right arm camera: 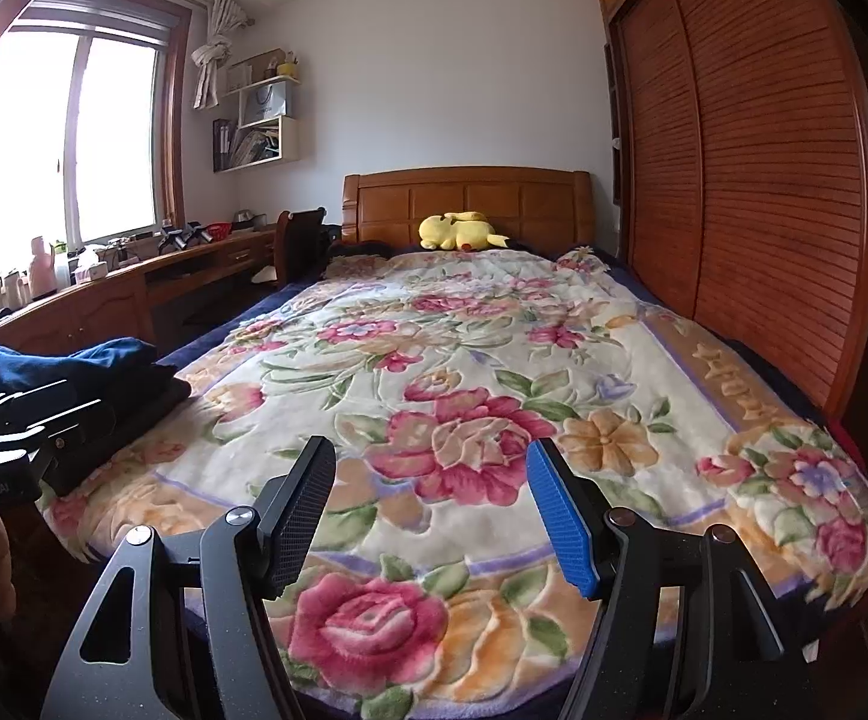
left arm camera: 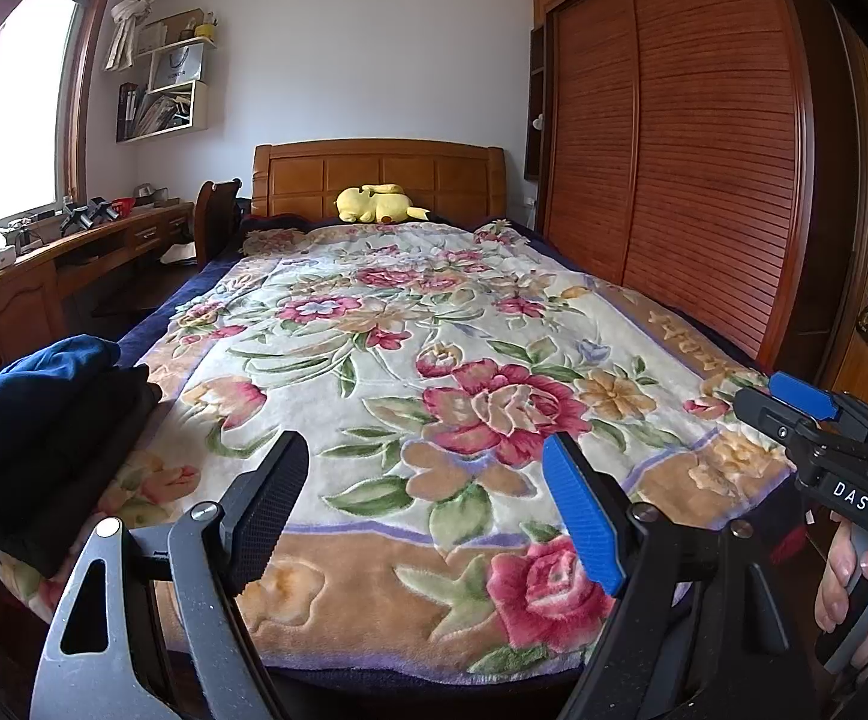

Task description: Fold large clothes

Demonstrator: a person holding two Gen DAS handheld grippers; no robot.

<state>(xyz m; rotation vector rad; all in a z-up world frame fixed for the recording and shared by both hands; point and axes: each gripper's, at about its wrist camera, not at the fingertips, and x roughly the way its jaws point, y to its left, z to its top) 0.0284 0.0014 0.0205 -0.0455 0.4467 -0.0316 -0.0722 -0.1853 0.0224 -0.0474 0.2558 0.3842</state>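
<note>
Folded clothes (left arm camera: 44, 420) are sitting stacked at the blanket's near left corner, a blue piece on top of dark ones. The stack is running off the left edge in the left wrist view; in the right wrist view (right arm camera: 104, 372) the left gripper's body is covering its near part. How many pieces it holds is hard to make out.

Left gripper (left arm camera: 428, 510) is hanging released over the blanket (left arm camera: 434, 330), nothing between its jaws. Right gripper (right arm camera: 431, 510) is likewise released and empty.

Only the left wrist view is showing a hand (left arm camera: 865, 600) on the right gripper's handle.

The floral blanket is covering a bed; beyond it a yellow plush toy (right arm camera: 457, 232) is lying by the headboard (right arm camera: 463, 198). A wardrobe (right arm camera: 763, 180) is standing to the blanket's right, a desk (right arm camera: 104, 294) to its left.
</note>
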